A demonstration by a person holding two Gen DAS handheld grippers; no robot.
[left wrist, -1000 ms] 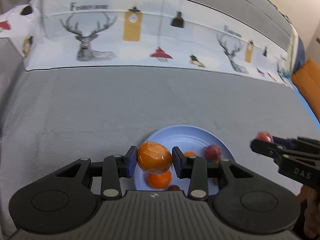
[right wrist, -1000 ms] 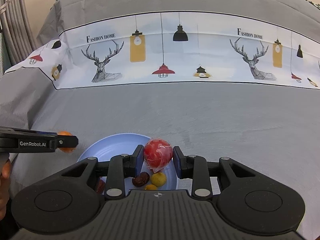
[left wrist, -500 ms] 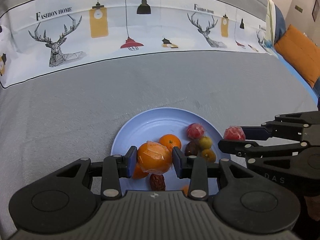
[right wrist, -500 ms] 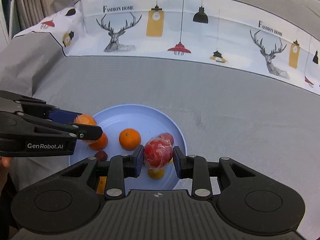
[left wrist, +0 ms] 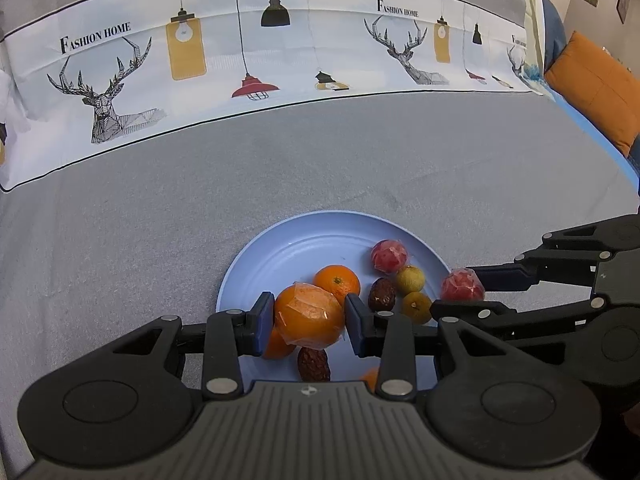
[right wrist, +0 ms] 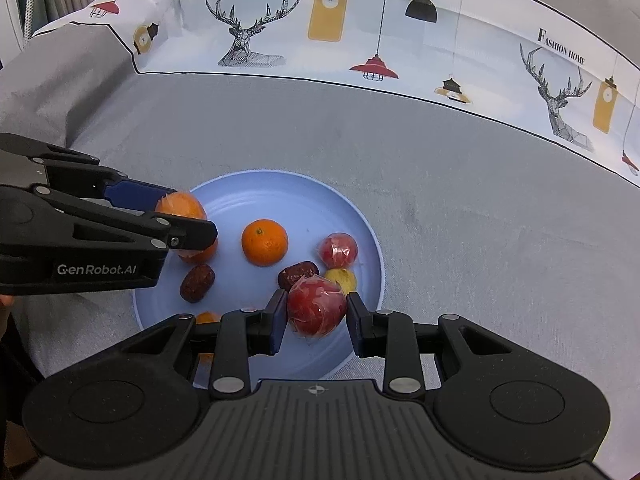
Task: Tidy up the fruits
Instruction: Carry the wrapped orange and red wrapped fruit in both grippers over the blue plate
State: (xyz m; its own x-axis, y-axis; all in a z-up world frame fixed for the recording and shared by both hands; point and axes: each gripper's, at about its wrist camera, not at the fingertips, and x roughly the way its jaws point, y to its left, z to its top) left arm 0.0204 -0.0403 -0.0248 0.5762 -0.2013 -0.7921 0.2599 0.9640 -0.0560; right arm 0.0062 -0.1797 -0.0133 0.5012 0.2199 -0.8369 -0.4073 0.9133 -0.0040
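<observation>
A light blue plate [left wrist: 304,240] [right wrist: 280,192] lies on the grey cloth and holds several fruits: a bare orange [left wrist: 337,280] [right wrist: 264,242], a wrapped red fruit [left wrist: 389,255] [right wrist: 338,250], two small yellow fruits [left wrist: 410,279], and dark dates [left wrist: 383,293] [right wrist: 197,282]. My left gripper [left wrist: 309,323] [right wrist: 176,220] is shut on a plastic-wrapped orange [left wrist: 310,316] [right wrist: 182,208] over the plate's left side. My right gripper [right wrist: 316,316] [left wrist: 460,292] is shut on a wrapped red fruit [right wrist: 317,306] [left wrist: 463,285] over the plate's right rim.
The grey cloth [left wrist: 160,220] spreads around the plate. A white printed band with deer and lamps [left wrist: 240,64] [right wrist: 360,32] runs along the back. An orange cushion [left wrist: 600,92] sits at the far right in the left wrist view.
Both grippers have come in and down over the plate, each still holding its fruit. The views have rolled, and more of the plate and its fruits now shows.
</observation>
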